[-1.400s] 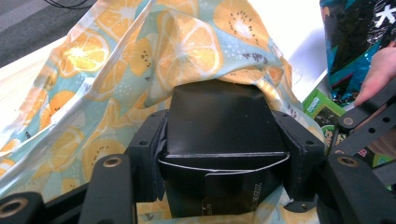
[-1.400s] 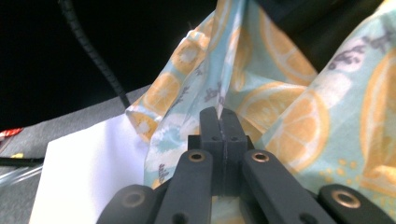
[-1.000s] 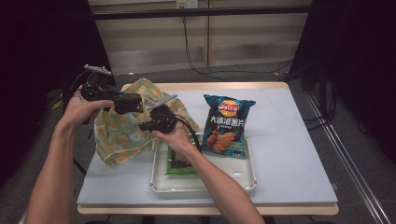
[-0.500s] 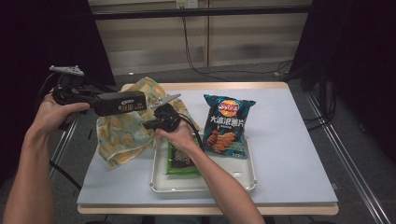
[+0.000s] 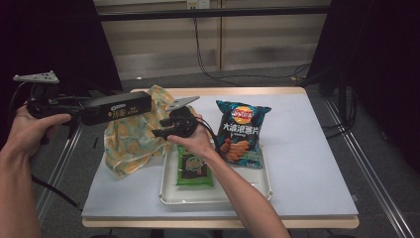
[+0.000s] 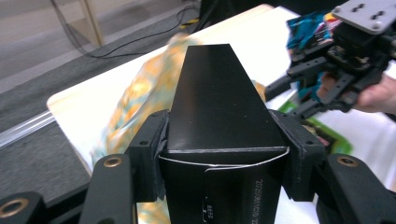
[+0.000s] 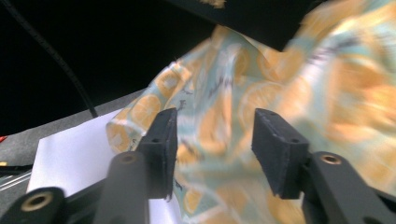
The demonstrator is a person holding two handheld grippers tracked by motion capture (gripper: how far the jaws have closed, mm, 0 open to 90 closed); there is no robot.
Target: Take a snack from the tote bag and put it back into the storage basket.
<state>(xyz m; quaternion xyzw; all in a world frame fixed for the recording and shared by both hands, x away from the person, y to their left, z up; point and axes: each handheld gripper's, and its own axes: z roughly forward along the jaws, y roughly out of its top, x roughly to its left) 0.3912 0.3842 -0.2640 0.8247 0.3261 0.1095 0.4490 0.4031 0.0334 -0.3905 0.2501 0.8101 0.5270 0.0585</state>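
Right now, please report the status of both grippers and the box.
Left gripper shut on black box, lifted. Right gripper jaws just opened, nothing between them, facing orange-print bag. Nothing in the way.

Your right worktop [image 5: 307, 163] half lies open past the chip bag [image 5: 241, 133]; on the left, the patterned bag [image 5: 130, 144] and tray [image 5: 218, 193] block passage.

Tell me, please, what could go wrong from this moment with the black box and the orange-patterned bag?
1. The left gripper holds the long black box by one end, level in the air beside the table; that much overhang could make it tip or slip out.
2. The right gripper has just been opening, and nothing is between its jaws. The orange-patterned bag is free, so it may slump shut before the box goes in.
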